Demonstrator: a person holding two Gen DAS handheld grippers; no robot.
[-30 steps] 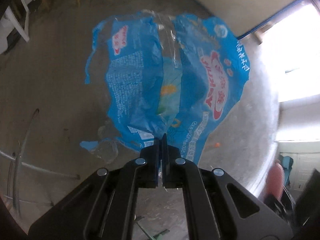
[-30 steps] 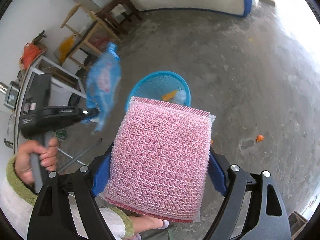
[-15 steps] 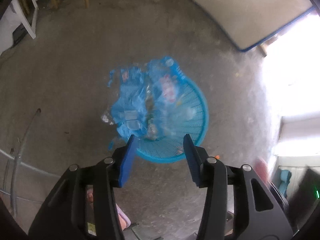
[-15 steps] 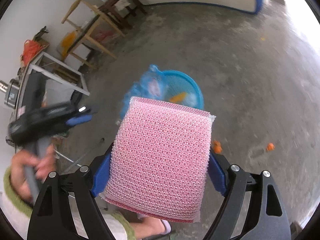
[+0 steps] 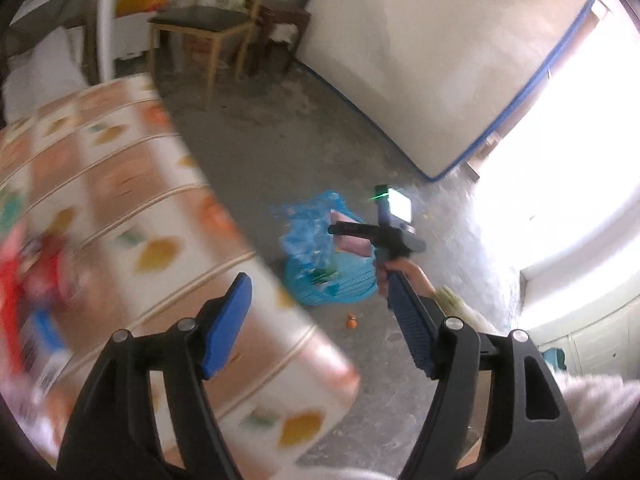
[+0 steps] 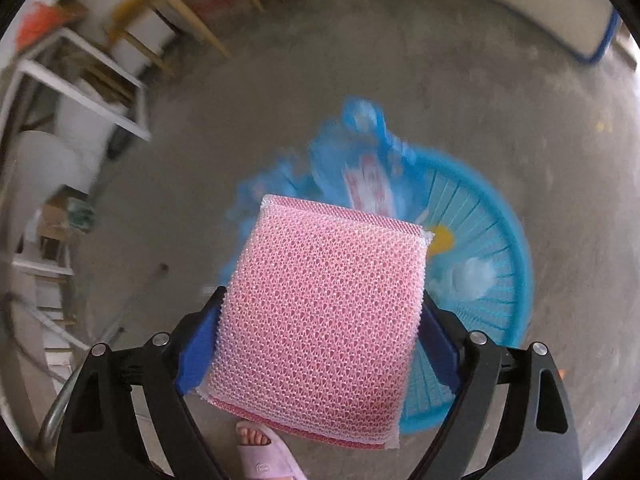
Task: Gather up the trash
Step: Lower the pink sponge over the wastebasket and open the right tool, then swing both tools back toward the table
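My left gripper (image 5: 318,284) is empty, its jaws opening, above the edge of a table with a fruit-patterned cloth (image 5: 120,200). On the floor stands a blue basket (image 5: 340,284) with a crumpled blue wrapper (image 5: 308,224) draped over its rim. In the right wrist view my right gripper (image 6: 322,296) has a pink mesh sponge (image 6: 320,320) between its pads, over the near side of the blue basket (image 6: 516,240); its jaws are opening. The blue wrapper (image 6: 360,176) hangs on the far rim. My right gripper (image 5: 352,240) also shows in the left wrist view.
A red packet (image 5: 24,280) lies blurred on the table. Wooden chairs (image 5: 200,28) and a mattress (image 5: 440,60) stand against the far wall. A small orange bit (image 5: 351,322) lies on the concrete floor. A foot in a pink slipper (image 6: 264,456) is near the basket.
The left gripper let go of the blue wrapper, which dropped onto the basket, then swung up toward the table. The right gripper with the sponge came down over the basket.
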